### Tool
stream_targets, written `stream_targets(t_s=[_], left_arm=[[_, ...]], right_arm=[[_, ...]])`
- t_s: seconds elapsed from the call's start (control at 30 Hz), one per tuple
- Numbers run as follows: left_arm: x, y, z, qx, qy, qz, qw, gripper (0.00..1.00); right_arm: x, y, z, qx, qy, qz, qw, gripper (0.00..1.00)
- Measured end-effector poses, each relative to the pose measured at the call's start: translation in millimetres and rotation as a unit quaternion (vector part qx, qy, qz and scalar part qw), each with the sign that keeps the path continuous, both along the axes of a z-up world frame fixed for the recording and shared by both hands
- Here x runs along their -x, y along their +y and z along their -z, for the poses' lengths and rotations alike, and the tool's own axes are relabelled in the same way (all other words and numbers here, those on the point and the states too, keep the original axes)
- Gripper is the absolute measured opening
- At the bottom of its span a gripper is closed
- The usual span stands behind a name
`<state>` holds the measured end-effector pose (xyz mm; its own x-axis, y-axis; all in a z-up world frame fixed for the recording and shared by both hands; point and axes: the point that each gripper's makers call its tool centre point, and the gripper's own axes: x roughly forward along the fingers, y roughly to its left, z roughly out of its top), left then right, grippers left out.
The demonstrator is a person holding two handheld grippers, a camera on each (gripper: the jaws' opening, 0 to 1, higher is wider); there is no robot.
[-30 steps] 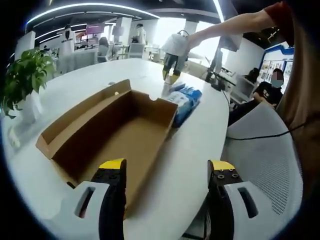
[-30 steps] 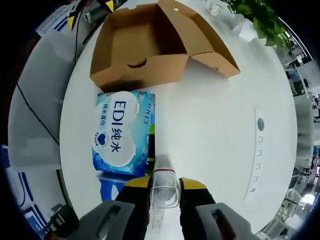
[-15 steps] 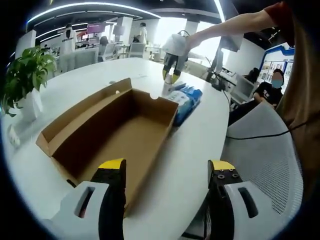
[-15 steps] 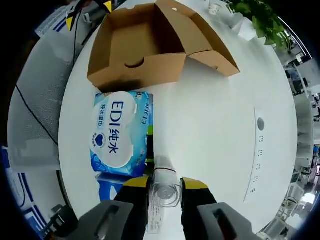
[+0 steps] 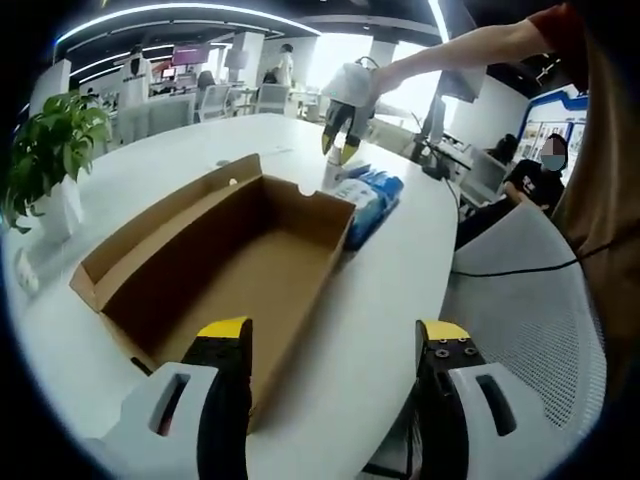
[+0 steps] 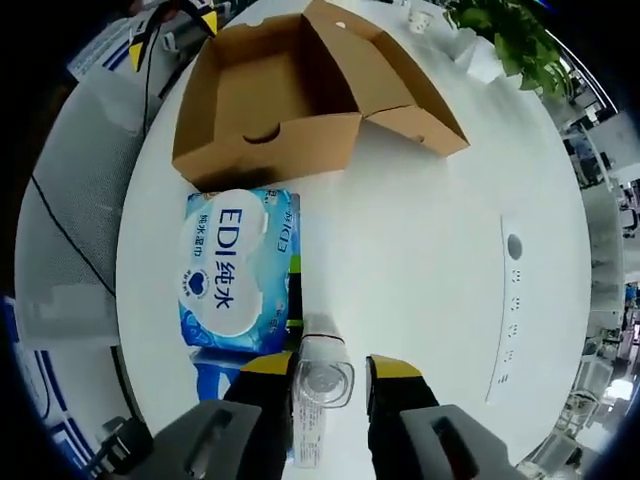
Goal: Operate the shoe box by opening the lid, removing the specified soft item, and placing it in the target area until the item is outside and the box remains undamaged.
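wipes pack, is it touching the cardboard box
Cannot tell. In the right gripper view the wipes pack lies right against the box front wall, in its shadow, with no plain gap or contact.

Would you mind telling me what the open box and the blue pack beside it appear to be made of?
The box looks like plain brown cardboard: matte, with folded flaps and raw cut edges. The blue pack looks like soft plastic film: glossy, printed, slightly crinkled at its edges, probably a wet-wipe wrapper.

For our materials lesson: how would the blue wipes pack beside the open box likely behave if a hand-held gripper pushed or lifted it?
The blue wipes pack looks like a glossy film pouch, so probably soft, sagging when lifted by one edge. Lying flat on the white table, it would likely slide, not roll. The shiny wrap may be slippery.
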<state>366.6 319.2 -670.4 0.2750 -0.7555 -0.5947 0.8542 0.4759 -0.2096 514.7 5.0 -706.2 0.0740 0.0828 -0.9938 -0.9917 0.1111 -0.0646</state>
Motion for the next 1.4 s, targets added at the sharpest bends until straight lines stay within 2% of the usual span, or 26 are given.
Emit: stream_targets(t_s=[0.2, 0.3, 0.4, 0.47, 0.57, 0.8, 0.9, 1.07, 1.1, 1.13, 1.23, 1.37, 1.4], left_arm=[[0.2, -1.6, -1.6, 0.002, -0.001, 0.002, 1.0000, 0.66], [-0.4, -2.3, -1.9, 0.004, -0.002, 0.002, 1.0000, 0.66], [-0.4, -3.6, -2.3, 0.007, -0.003, 0.004, 1.0000, 0.66], [0.6, -4.6, -2.1, 0.008, -0.002, 0.005, 0.9999, 0.66], [2.2, -6.3, -2.0, 0.008, -0.002, 0.010, 0.9999, 0.66], [0.0, -8.1, -7.4, 0.016, -0.007, 0.008, 0.9998, 0.66], [-0.7, -6.8, -8.5, 0.018, -0.009, 0.007, 0.9998, 0.66], [-2.1, -2.7, -8.9, 0.019, -0.009, 0.002, 0.9998, 0.66], [-2.8, -2.1, -9.7, 0.021, -0.009, -0.001, 0.9997, 0.66], [-3.7, -1.3, -10.3, 0.023, -0.008, -0.004, 0.9997, 0.66], [-5.9, 0.1, -11.2, 0.027, -0.008, -0.012, 0.9995, 0.66], [-5.6, -0.6, -13.1, 0.030, -0.008, -0.016, 0.9994, 0.65], [-6.0, -0.2, -13.2, 0.031, -0.009, -0.017, 0.9994, 0.65]], right_arm=[[3.5, 3.0, -8.7, -0.013, -0.003, 0.009, 0.9999, 0.28], [2.9, 8.3, -17.0, -0.040, -0.014, 0.034, 0.9985, 0.29], [-1.9, 19.1, -30.3, -0.088, -0.031, 0.080, 0.9925, 0.31], [-3.7, 22.9, -37.5, -0.107, -0.037, 0.095, 0.9890, 0.31], [-3.3, 19.9, -44.3, -0.114, -0.046, 0.107, 0.9865, 0.31], [1.2, 18.5, -52.7, -0.159, -0.070, 0.154, 0.9726, 0.32], [3.3, 21.1, -59.4, -0.203, -0.077, 0.193, 0.9570, 0.32], [1.8, 20.9, -66.2, -0.250, -0.084, 0.232, 0.9361, 0.33], [2.4, 24.4, -70.5, -0.263, -0.091, 0.240, 0.9298, 0.33], [2.7, 25.5, -71.5, -0.268, -0.092, 0.242, 0.9280, 0.34], [8.2, 35.4, -80.1, -0.298, -0.109, 0.250, 0.9149, 0.35], [10.7, 44.5, -83.3, -0.322, -0.125, 0.251, 0.9042, 0.37], [10.7, 48.4, -85.3, -0.334, -0.127, 0.256, 0.8981, 0.38]])
